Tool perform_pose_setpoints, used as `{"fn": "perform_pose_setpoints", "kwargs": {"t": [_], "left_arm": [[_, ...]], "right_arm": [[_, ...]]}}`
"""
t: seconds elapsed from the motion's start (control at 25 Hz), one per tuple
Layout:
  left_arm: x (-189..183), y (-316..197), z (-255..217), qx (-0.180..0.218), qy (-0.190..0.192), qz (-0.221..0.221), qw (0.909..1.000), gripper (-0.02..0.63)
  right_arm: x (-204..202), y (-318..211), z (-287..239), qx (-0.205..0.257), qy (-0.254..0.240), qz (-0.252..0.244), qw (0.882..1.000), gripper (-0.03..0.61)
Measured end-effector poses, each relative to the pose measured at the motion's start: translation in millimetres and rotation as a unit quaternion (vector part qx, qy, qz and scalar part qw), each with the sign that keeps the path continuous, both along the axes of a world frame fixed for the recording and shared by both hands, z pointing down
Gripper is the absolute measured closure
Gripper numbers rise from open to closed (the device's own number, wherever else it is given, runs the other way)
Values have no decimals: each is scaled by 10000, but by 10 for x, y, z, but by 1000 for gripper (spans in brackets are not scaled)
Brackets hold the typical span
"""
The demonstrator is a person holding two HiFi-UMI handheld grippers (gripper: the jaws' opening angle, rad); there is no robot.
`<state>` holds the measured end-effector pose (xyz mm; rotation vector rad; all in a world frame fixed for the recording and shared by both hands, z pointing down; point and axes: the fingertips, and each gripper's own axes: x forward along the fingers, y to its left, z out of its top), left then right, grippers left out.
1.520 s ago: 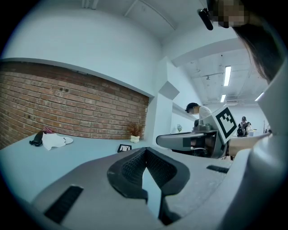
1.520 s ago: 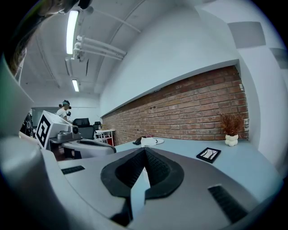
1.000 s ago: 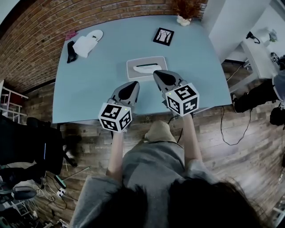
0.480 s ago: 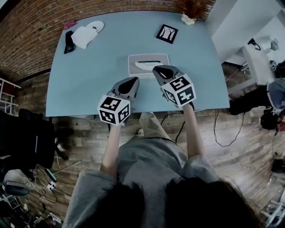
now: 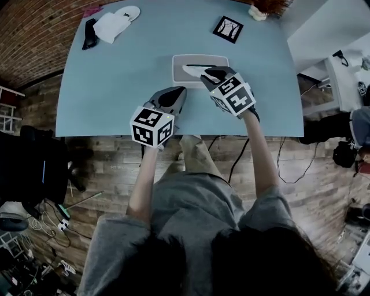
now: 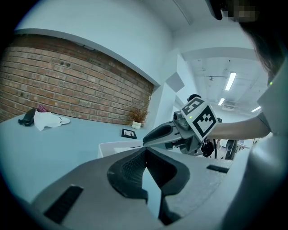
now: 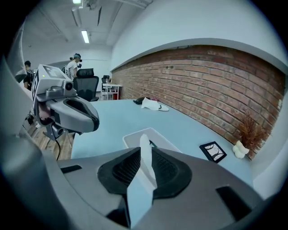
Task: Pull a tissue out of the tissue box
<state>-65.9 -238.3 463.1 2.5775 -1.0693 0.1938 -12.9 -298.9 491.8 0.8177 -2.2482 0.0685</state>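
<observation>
A white tissue box [image 5: 199, 66] lies flat in the middle of the pale blue table [image 5: 115, 87], with a white tissue [image 5: 192, 70] poking from its slot. My right gripper [image 5: 209, 73] points down at the box's near edge. In the right gripper view its jaws [image 7: 145, 152] are opening, and the tissue [image 7: 145, 148] stands upright in the gap between the pads. The box [image 7: 135, 136] lies just beyond. My left gripper [image 5: 178, 91] hovers over bare table to the left of the box, near its front. Its jaws [image 6: 145, 151] meet at the tips with nothing in them.
A black framed picture [image 5: 227, 29] lies beyond the box at the right. Far left at the back are a white cloth [image 5: 113, 24] and a black object [image 5: 88, 33]. A small potted plant [image 5: 260, 11] stands at the back edge. The table's near edge [image 5: 173, 134] runs under both wrists.
Both grippers have sunk and moved forward toward the box. The right one has tipped downward and rolled, and its tips have come to the tissue.
</observation>
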Motion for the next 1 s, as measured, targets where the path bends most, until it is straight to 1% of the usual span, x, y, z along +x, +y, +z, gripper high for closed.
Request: {"fn": "perform_pose_setpoints", "kwargs": {"t": [0.16,0.36,0.56,0.68,0.72,0.76,0.84,0.88,1.0], "left_arm": [[14,-26,131,-137,-49,39,9999,611],[40,-62,230,-233,-71,79,9997,611],[100,-81,273,-280,-93,131,9995,611],[148,-67,282,-294,-105,150,9994,611],[158,-67,281,-297,-108,151,9994,611],[166,-68,279,-299,-107,150,9994,611],[166,-69,276,-305,-104,147,9994,611],[162,-66,274,-306,-106,142,9994,611],[151,-59,269,-293,-115,113,9994,611]], "right_arm": [[-9,-80,185,-113,505,-248,9984,493],[-28,-138,339,-239,1037,-576,9927,448],[-65,-181,453,-342,1366,-806,9868,445],[-50,-210,473,-352,1489,-815,9849,446],[-42,-232,464,-331,1516,-812,9845,460],[-31,-253,451,-314,1544,-803,9842,499],[-10,-284,417,-270,1589,-765,9840,534],[-2,-292,402,-245,1592,-743,9841,565],[7,-294,370,-214,1508,-753,9855,571]]}}
